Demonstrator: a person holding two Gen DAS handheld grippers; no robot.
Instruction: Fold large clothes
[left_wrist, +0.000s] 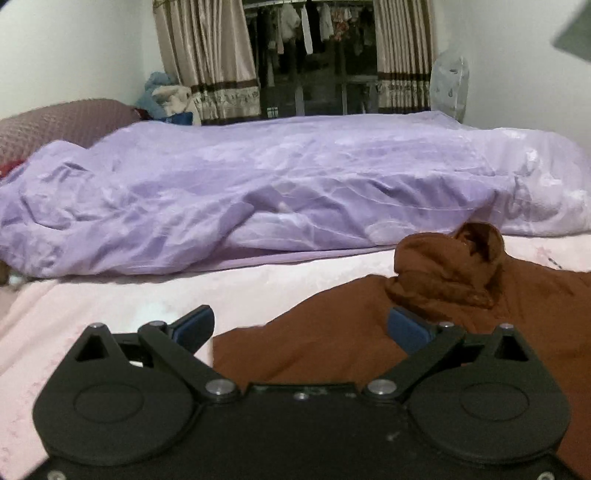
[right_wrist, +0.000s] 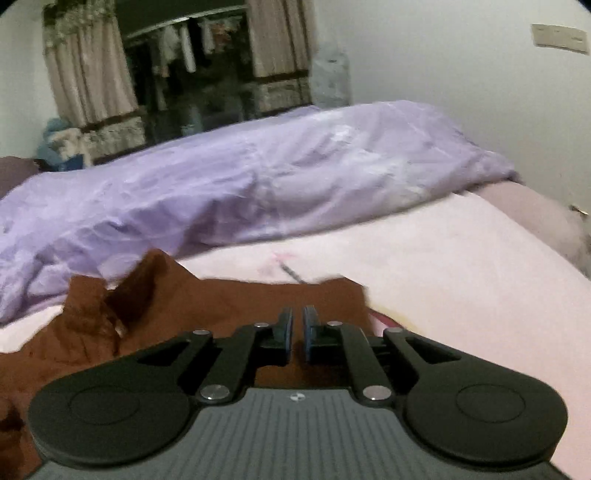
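The left gripper's (left_wrist: 301, 326) fingers stand wide and empty; the right gripper's (right_wrist: 297, 332) are nearly closed, seemingly holding nothing. The brown garment (left_wrist: 369, 332) lies bunched on the near bed (left_wrist: 147, 291); grabbing one layer could drag it crooked toward the far purple quilt (left_wrist: 258, 192).

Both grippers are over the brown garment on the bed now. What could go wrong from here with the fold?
1. The right gripper is nearly shut, and no cloth shows clearly between its pads; it may be holding nothing, so a lift could leave the brown garment behind.
2. The left gripper is open above the cloth, so that side is loose.
3. The bunched hood lies beside the purple quilt and could fold in crooked.
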